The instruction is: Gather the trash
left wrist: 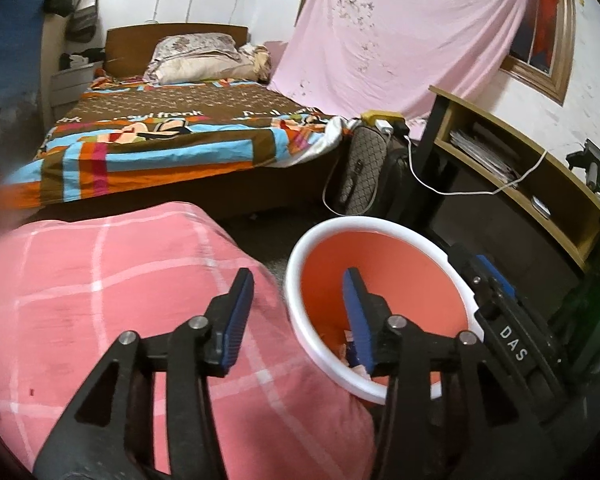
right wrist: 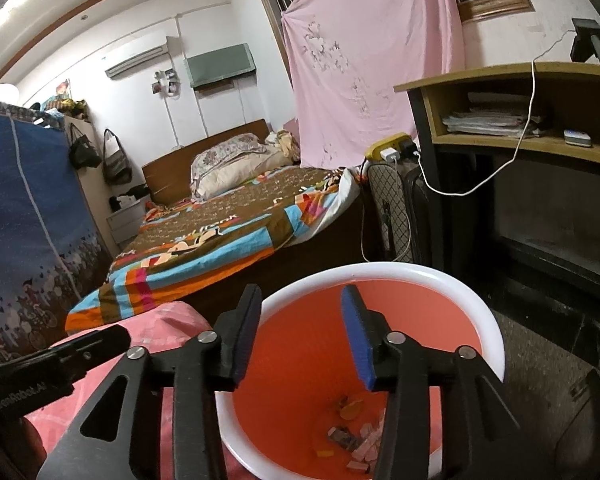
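An orange bin with a white rim stands on the floor beside a pink checked cushion. Several small scraps of trash lie at its bottom. My left gripper is open with nothing between its fingers; one finger hangs over the cushion, the other over the bin's mouth. My right gripper is open and empty above the bin's near rim. The right gripper's body shows at the bin's right edge in the left wrist view. The left gripper's body shows low on the left of the right wrist view.
A bed with a colourful striped cover lies beyond. A wooden desk with papers and a white cable stands on the right, bags beside it. A pink sheet hangs behind. A blue wardrobe stands on the left.
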Motion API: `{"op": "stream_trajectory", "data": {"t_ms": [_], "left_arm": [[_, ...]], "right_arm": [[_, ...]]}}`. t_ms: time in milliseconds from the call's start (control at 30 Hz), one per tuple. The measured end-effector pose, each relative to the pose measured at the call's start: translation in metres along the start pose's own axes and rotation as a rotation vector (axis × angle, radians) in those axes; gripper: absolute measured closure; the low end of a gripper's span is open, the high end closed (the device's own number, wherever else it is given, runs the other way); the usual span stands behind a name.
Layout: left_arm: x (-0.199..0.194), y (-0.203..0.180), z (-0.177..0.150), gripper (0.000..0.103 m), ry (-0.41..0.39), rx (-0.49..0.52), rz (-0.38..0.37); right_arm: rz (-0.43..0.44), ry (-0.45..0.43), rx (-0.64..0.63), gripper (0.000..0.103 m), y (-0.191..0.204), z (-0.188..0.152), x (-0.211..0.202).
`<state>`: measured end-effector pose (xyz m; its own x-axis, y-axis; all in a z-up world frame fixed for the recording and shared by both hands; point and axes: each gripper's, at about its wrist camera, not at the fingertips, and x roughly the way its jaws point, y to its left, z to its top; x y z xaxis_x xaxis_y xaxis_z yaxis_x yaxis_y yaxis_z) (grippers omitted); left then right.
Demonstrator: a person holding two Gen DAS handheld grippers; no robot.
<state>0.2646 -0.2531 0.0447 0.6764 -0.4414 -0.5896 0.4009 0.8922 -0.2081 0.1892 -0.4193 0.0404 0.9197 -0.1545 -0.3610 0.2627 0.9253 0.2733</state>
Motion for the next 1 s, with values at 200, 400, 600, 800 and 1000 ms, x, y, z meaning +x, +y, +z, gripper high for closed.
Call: {"op": "stream_trajectory", "data": {"t_ms": [200, 400, 600, 800, 1000], "left_arm": [[-0.015, 0.018, -0.002, 0.059, -0.039, -0.038, 0.044], [-0.032, 0.034, -0.006, 0.035, -0.102, -0.07, 0.089], [-0.06, 0.05, -0.011, 0.016, -0.214, -0.098, 0.151], [-0.091, 0.064, -0.024, 0.016, -0.27, -0.099, 0.197], [-0.13, 0.072, -0.045, 0.016, -0.335, -0.081, 0.248]], "right_arm": [[-0.014, -0.023, -0.008, 0.051, 0.005, 0.001, -0.005], [-0.02, -0.055, -0.002, 0.022, 0.005, 0.002, -0.01], [-0.035, -0.084, -0.061, 0.0, 0.016, 0.004, -0.023], [0.007, -0.124, -0.13, 0.0, 0.037, -0.001, -0.049], [0.086, -0.177, -0.185, 0.0, 0.064, -0.007, -0.088]]}}
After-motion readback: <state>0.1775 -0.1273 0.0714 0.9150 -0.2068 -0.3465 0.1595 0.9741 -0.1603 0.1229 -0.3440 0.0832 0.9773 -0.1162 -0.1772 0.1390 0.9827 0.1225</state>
